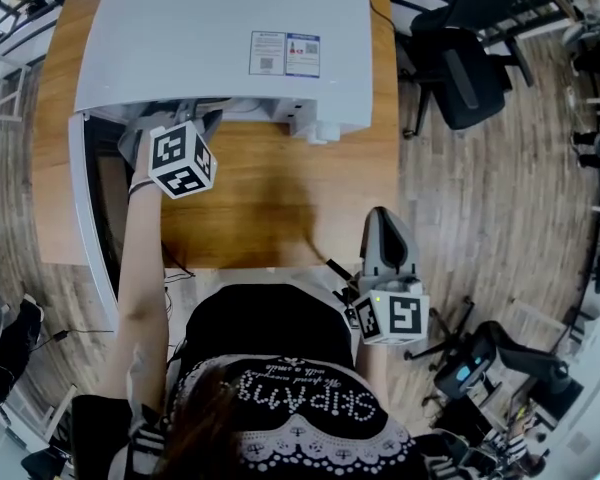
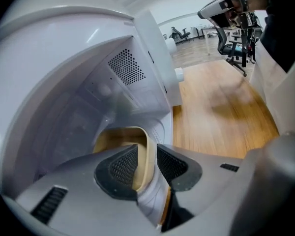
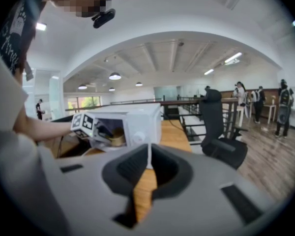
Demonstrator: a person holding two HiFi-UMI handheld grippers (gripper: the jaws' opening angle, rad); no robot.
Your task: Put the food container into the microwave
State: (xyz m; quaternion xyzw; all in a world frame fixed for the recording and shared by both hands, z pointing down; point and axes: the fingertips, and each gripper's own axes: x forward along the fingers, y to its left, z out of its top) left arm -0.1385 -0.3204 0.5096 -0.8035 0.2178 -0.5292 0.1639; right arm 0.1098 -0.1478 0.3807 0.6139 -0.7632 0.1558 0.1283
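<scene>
Your outstretched left arm (image 1: 140, 268) tilts the left gripper (image 2: 146, 162) downward, fingers (image 2: 122, 167) spread apart; your right gripper (image 3: 148, 163) sits by your waist, fingers (image 3: 130, 170) closed together.

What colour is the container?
The container is tan, seen best in the left gripper view.

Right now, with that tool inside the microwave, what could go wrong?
The left tool has its jaws open, with the food container wall between them. If it is drawn back crookedly, a jaw could catch that rim and drag or tip the container. The tool also sits close to the microwave walls and might knock them.
</scene>
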